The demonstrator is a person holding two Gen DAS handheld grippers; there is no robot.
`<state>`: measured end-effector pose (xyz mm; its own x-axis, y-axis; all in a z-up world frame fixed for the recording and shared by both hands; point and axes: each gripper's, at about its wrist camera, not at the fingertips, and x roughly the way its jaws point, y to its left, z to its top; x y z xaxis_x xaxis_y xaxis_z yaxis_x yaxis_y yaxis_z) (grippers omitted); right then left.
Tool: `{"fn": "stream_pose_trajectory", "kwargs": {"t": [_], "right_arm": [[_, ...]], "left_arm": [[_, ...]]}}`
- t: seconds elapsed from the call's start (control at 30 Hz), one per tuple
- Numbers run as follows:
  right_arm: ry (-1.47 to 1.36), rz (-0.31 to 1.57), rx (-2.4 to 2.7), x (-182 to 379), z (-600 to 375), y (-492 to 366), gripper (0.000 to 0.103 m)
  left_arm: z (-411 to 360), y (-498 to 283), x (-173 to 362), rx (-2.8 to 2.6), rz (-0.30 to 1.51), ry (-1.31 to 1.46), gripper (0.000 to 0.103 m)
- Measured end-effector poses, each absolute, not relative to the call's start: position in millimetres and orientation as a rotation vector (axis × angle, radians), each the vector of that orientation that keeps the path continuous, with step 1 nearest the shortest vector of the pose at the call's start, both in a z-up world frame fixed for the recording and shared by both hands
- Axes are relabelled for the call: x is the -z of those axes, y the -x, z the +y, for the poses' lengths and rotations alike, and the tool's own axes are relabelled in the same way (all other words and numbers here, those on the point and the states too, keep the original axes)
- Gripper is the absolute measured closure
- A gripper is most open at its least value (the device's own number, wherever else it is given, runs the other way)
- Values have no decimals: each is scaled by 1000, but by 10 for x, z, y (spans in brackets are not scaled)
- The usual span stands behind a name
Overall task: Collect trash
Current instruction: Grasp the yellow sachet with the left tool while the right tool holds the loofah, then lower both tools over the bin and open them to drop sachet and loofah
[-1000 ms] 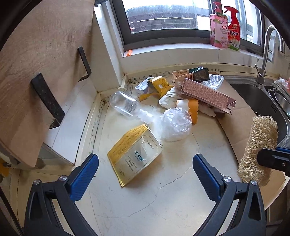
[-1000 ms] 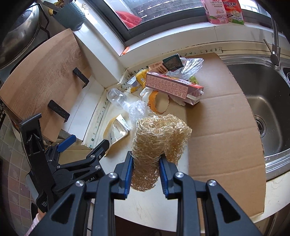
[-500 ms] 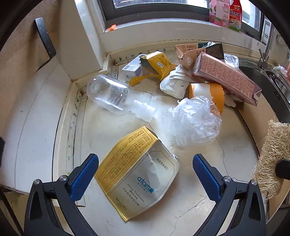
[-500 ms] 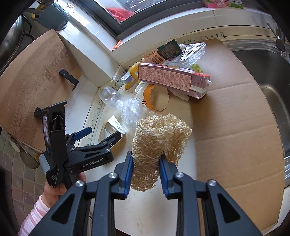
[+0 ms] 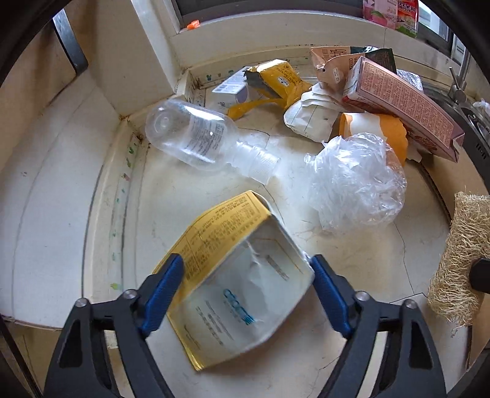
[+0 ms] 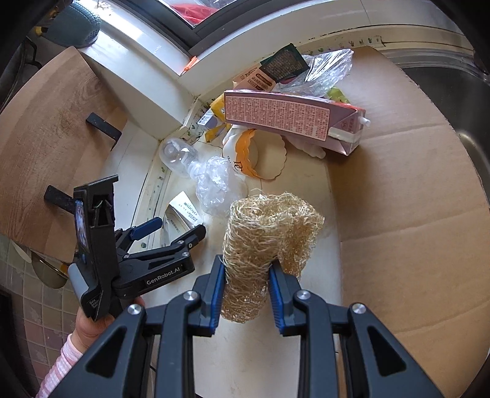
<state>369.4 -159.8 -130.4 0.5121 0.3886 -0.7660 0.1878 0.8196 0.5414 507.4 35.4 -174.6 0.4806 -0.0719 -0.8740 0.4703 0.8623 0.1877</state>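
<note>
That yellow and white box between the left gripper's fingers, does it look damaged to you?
Yes. The yellow and white box is crushed: its white face is dented and creased. It lies flat on the counter between the closing left gripper fingers.

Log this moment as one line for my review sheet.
left gripper: closing around yellow-white carton | right gripper: holding loofah | remaining: bottle, plastic wrap

— What sort of place is this?
— A home kitchen: a steel sink (image 6: pixel 468 101) is set into a pale countertop (image 5: pixel 352 251) under a window (image 6: pixel 196 12).
— Anything else?
— A faucet (image 5: pixel 457 82) and cleaning bottles (image 5: pixel 395 12) on the sill.
</note>
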Motion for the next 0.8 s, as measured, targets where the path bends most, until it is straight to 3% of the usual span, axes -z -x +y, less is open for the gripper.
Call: {"fn": "stream_pose_trajectory", "kwargs": {"t": [0.03,0.13,0.53,0.6,0.63,0.8], "right_arm": [[-627,1046,-132,1304,-1590,-3696,76],[-628,1054,-142,1311,-1567,-3675,76],[-611,1048,-184,1179,-1579,-3379,76],[-597,1042,-194,1113,-1574,-3291,76],[-592,1039,-199,1081,-1566,-3244,76],[-561,1026,-248,836,-1540,-2845,76]], "left_arm": [[332,-5030,1716,326,1007,-459,36],[304,-4902,1632,307,979,-472,43],[379,-4579,1310,318,983,-336,49],[379,-4451,1198,311,980,-317,49],[382,-4365,1137,310,977,-305,55],[431,-3834,773,304,949,-226,54]]}}
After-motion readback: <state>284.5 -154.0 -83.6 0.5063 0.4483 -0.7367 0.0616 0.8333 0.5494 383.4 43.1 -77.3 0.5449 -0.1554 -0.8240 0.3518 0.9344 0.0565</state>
